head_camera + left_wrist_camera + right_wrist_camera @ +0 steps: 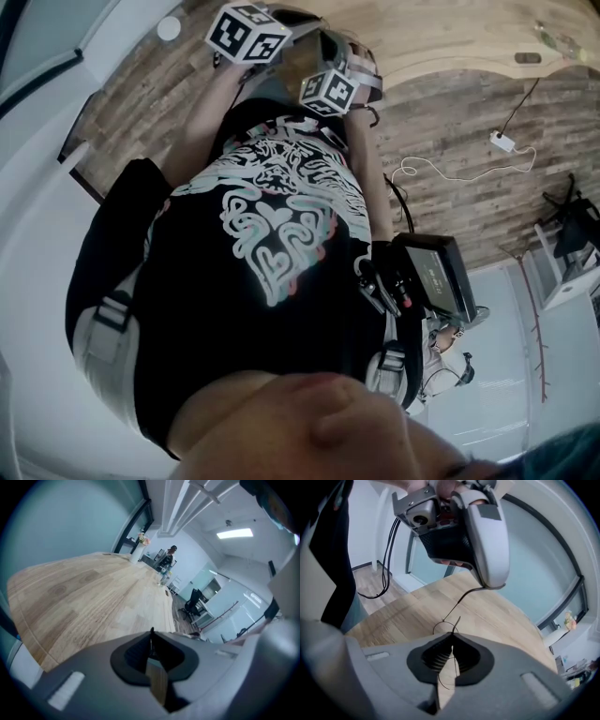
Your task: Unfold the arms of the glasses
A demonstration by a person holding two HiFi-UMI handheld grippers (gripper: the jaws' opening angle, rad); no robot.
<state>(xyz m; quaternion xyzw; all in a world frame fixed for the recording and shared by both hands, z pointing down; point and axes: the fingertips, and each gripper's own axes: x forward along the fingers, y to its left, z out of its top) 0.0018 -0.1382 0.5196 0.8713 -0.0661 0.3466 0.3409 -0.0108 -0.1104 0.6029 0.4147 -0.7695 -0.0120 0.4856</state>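
Thin wire glasses [453,609] hung mid-frame above the counter [506,620]. The right claw [452,633] was pinched shut on the rim, and the left claw [151,633] was closed on an arm's end. Pulling too hard could have bent the wire or slipped it free.

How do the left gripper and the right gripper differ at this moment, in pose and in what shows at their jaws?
The right gripper pinches the wire glasses at a round loop of the frame, while the left gripper pinches the far end of one thin arm. In the right gripper view the left gripper hangs higher, tip pointing down, and the right gripper sits lower, nearer the wooden table. Both are shut on the glasses.
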